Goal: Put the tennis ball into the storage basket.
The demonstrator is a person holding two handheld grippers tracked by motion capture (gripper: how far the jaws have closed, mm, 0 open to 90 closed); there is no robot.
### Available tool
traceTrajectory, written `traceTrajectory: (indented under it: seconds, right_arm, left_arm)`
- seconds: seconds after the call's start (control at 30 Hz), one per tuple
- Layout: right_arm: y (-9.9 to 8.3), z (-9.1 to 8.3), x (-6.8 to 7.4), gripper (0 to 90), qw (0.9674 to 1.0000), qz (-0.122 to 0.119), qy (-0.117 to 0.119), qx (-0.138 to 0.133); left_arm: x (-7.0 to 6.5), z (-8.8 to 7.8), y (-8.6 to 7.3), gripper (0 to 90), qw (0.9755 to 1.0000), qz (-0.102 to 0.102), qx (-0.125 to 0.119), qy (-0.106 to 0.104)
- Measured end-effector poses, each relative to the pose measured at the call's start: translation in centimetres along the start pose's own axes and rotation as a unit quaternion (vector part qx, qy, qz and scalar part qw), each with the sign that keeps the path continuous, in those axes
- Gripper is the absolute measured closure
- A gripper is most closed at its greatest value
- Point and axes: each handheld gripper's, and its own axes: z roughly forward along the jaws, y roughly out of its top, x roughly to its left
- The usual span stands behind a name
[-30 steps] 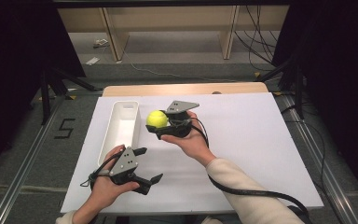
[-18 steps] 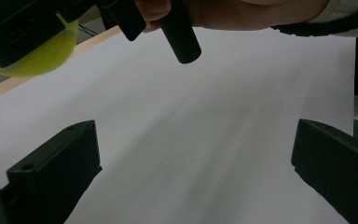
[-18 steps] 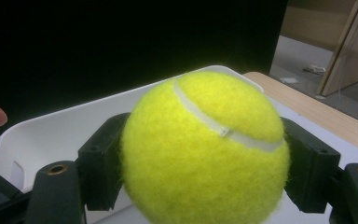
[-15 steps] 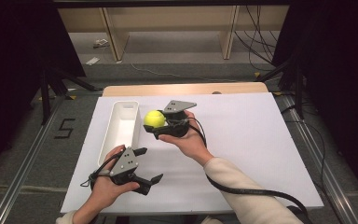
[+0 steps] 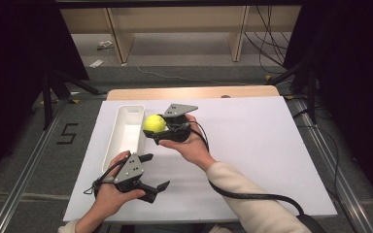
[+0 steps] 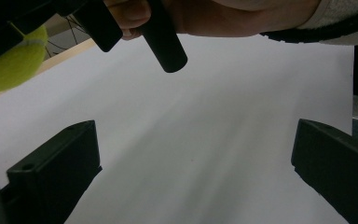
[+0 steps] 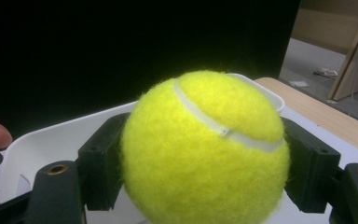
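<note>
A yellow tennis ball [image 5: 154, 123] is held above the white table [image 5: 252, 145], just right of the long white tray [image 5: 122, 133]. My right gripper [image 5: 156, 130] is shut on it; in the right gripper view the ball [image 7: 205, 149] sits between both black jaws with the tray's rim [image 7: 51, 140] behind it. My left gripper [image 5: 153, 174] hovers low near the table's front left, jaws wide apart and holding nothing. In the left gripper view the ball [image 6: 9, 65] and the other hand appear at the top.
A wooden table edge [image 5: 194, 92] runs along the back of the white surface. Wooden shelf legs and cables stand on the floor beyond. Metal rails flank the table on both sides. The white surface stretches wide to the right of my hands.
My right gripper has carried the ball slightly leftward, closer to the tray's edge. The left gripper has stayed where it was.
</note>
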Motion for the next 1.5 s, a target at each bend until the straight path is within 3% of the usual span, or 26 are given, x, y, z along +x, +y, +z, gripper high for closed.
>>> traceTrajectory:
  seconds: [1.5]
  right_arm:
    - [2.8, 2.6, 0.5, 26.8, 0.9997, -0.022, 0.011, 0.006]
  left_arm:
    - [-0.1, 0.0, 0.1, 0.6, 1.0000, 0.002, 0.000, -0.004]
